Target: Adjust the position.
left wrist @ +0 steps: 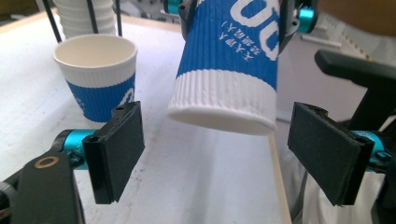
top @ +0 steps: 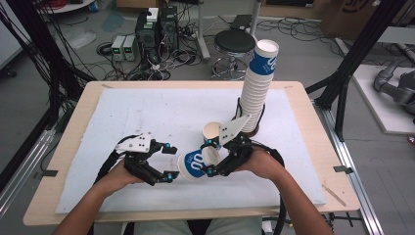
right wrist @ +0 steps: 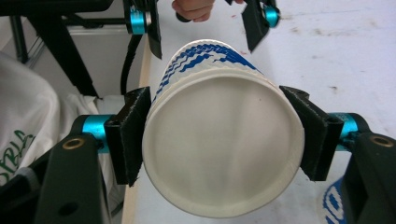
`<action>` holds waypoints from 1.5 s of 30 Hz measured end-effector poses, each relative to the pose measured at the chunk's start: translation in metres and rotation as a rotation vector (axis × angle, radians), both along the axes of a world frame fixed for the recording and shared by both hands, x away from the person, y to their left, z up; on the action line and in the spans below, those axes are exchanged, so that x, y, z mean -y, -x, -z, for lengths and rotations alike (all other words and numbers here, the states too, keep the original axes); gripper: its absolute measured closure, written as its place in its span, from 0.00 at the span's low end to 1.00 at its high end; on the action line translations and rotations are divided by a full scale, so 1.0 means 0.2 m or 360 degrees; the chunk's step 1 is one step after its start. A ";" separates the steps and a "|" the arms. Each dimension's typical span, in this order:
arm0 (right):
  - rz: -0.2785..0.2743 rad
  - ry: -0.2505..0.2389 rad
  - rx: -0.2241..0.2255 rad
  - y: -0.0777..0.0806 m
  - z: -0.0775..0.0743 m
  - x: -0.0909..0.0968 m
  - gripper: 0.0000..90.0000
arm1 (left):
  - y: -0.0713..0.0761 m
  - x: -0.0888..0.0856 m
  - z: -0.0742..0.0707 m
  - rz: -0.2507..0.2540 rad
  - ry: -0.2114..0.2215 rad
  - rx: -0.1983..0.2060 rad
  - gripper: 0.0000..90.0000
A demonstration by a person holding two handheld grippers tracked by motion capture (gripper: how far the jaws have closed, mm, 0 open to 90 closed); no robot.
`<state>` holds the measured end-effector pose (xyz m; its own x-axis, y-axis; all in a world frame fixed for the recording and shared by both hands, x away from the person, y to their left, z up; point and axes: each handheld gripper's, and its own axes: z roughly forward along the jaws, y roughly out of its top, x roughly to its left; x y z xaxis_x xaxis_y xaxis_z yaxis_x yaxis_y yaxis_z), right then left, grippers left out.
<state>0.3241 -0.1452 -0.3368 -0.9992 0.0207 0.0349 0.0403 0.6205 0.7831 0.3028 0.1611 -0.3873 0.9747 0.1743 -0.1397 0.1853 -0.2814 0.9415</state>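
Your right gripper (right wrist: 219, 140) clamps the blue paper cup (right wrist: 219, 149) sideways above the desk (top: 147, 117); the left gripper (left wrist: 219, 154) stands open around its base. Squeeze harder and it crumples.

We look along our right gripper (right wrist: 219, 140), whose two black pads (right wrist: 133, 140) press on either side of a paper cup (right wrist: 219, 149) near its open mouth. The cup lies level, its white inside facing us and its blue and white ribbed wall running away. Past its far end stand the jaws of our left gripper (right wrist: 203, 23), spread wide of the cup, over the pale table (right wrist: 345, 51).
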 end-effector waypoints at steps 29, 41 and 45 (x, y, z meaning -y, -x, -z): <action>0.0206 -0.0542 -0.0093 0.01 0.15 0.17 0.33 | 0.00 0.03 0.07 -0.0136 0.0355 0.0039 0.18; 0.0193 -0.0630 -0.0136 0.01 0.16 0.17 0.33 | 0.00 0.11 0.08 -0.0073 0.0364 0.0017 0.18; 0.0182 -0.0652 -0.0159 0.01 0.16 0.17 0.33 | -0.01 0.11 0.09 -0.0076 0.0377 0.0013 0.18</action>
<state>0.3225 -0.1793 -0.3698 -0.9825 0.0956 0.1600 0.1791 0.2463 0.9525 0.3043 0.1394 -0.4044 0.9674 0.1836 -0.1743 0.1851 -0.0435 0.9818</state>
